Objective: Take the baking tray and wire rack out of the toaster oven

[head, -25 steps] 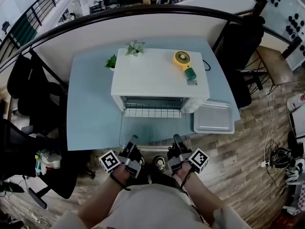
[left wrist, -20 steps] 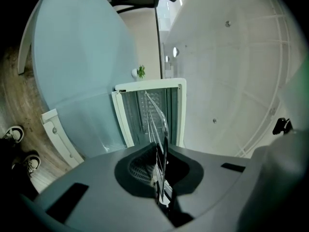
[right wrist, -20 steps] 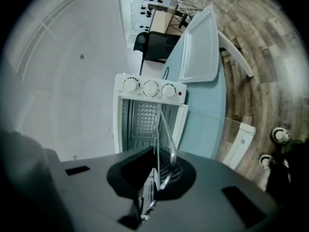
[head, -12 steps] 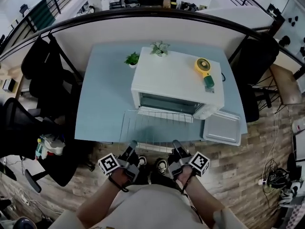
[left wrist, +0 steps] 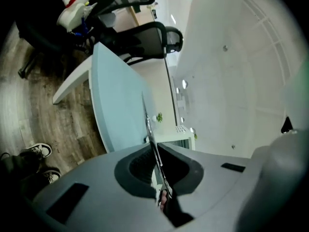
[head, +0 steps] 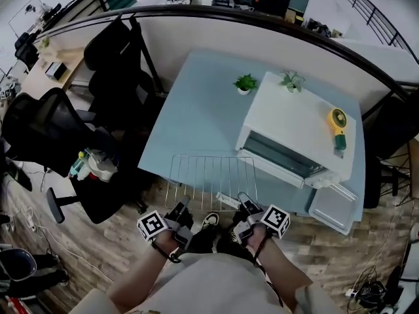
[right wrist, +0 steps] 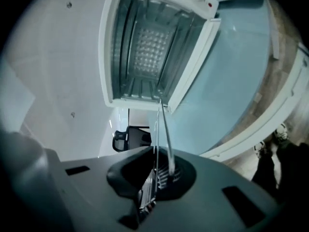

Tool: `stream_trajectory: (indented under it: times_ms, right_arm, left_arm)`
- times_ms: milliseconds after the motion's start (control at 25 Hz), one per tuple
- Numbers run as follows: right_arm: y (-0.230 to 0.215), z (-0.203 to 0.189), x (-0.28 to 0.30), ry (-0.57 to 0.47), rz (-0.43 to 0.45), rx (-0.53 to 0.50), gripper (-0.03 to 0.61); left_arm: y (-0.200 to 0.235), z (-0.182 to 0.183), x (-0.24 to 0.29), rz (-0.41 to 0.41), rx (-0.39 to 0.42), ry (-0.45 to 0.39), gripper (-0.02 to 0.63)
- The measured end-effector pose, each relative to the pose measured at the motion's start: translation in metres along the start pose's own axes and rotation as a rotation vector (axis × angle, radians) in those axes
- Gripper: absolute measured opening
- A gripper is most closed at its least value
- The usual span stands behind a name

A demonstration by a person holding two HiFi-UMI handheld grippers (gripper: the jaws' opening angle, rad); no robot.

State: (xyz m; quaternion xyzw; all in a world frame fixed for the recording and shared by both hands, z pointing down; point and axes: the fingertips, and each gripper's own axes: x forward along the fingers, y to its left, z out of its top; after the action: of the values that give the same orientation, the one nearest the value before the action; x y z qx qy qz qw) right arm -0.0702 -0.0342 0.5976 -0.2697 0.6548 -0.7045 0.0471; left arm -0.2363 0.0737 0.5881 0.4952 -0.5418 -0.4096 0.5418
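The wire rack (head: 209,178) hangs level over the near edge of the pale blue table (head: 196,103), clear of the white toaster oven (head: 298,123). My left gripper (head: 182,204) is shut on the rack's near left edge, my right gripper (head: 243,201) on its near right edge. The left gripper view shows the rack (left wrist: 147,122) edge-on, pinched between the shut jaws of the left gripper (left wrist: 157,153). The right gripper view has the rack (right wrist: 161,122) clamped in the right gripper (right wrist: 161,161), with the open, empty oven (right wrist: 149,47) beyond. The baking tray (head: 334,208) lies on the table right of the oven.
Two small potted plants (head: 246,82) stand at the oven's far side, and a yellow hand fan (head: 337,120) lies on its top. Black office chairs (head: 59,129) crowd the floor left of the table. A curved partition (head: 196,31) backs the table. Wooden floor lies below.
Both grippers drew the rack fully out of the oven and swung it to the left. The head turned left too, so the oven now sits at the right.
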Motion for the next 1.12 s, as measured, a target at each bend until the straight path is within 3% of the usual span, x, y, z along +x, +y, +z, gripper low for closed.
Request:
stream_trajectory:
  times_ms: [320, 560, 680, 920, 1000, 1120]
  right_arm:
    - [0.011, -0.042, 0.055, 0.171, -0.02, -0.094, 0.015]
    - [-0.001, -0.058, 0.086, 0.271, -0.097, -0.221, 0.043]
    - [-0.008, -0.063, 0.101, 0.305, -0.146, -0.266, 0.049]
    - [-0.018, -0.067, 0.126, 0.341, -0.24, -0.289, 0.055]
    - [-0.024, -0.064, 0.133, 0.349, -0.294, -0.336, 0.076]
    - [-0.033, -0.064, 0.142, 0.369, -0.375, -0.388, 0.156]
  left_arm:
    - [0.021, 0.043, -0.044, 0.074, -0.002, -0.148, 0.008]
    - [0.046, 0.062, -0.056, 0.159, 0.002, -0.186, 0.008]
    - [0.062, 0.069, -0.058, 0.205, -0.032, -0.21, 0.008]
    - [0.084, 0.082, -0.056, 0.277, -0.079, -0.23, 0.008]
    - [0.088, 0.09, -0.055, 0.3, -0.075, -0.234, 0.008]
    - [0.095, 0.108, -0.049, 0.344, -0.048, -0.233, 0.007]
